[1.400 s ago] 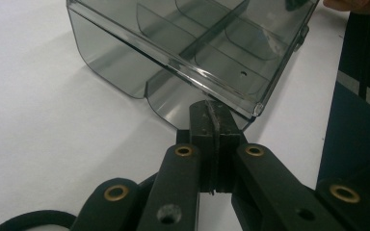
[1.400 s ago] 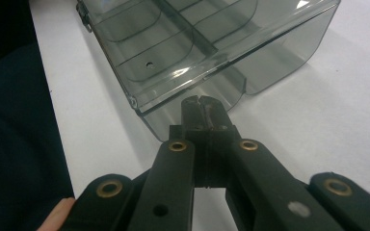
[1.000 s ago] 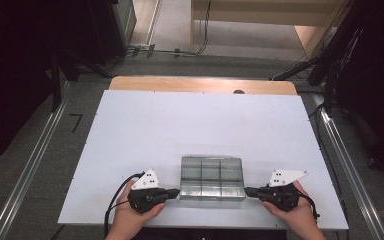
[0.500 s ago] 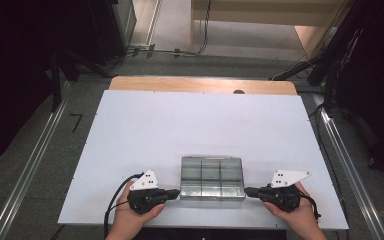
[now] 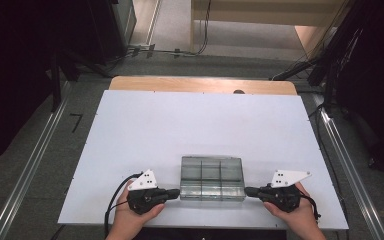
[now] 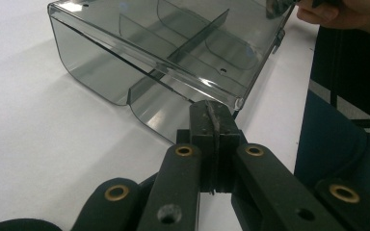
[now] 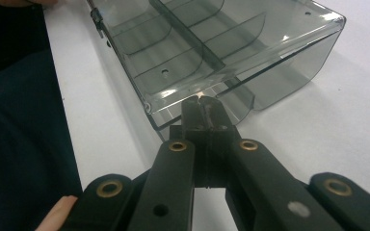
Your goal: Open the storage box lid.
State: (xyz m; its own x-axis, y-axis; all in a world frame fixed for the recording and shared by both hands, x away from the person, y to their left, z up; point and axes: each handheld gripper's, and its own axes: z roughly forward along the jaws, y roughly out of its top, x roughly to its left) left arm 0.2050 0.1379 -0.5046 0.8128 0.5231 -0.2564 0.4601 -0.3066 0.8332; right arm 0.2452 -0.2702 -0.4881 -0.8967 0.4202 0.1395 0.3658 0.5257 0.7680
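Smoky clear plastic sits between our hands: the box rests at the table's near edge. Our left gripper has its jaws pressed together at the box's left wall, apparently pinching the rim; our right gripper does likewise at the right. Over the last second nothing has shifted, so we judge both grips set, ready to lift.
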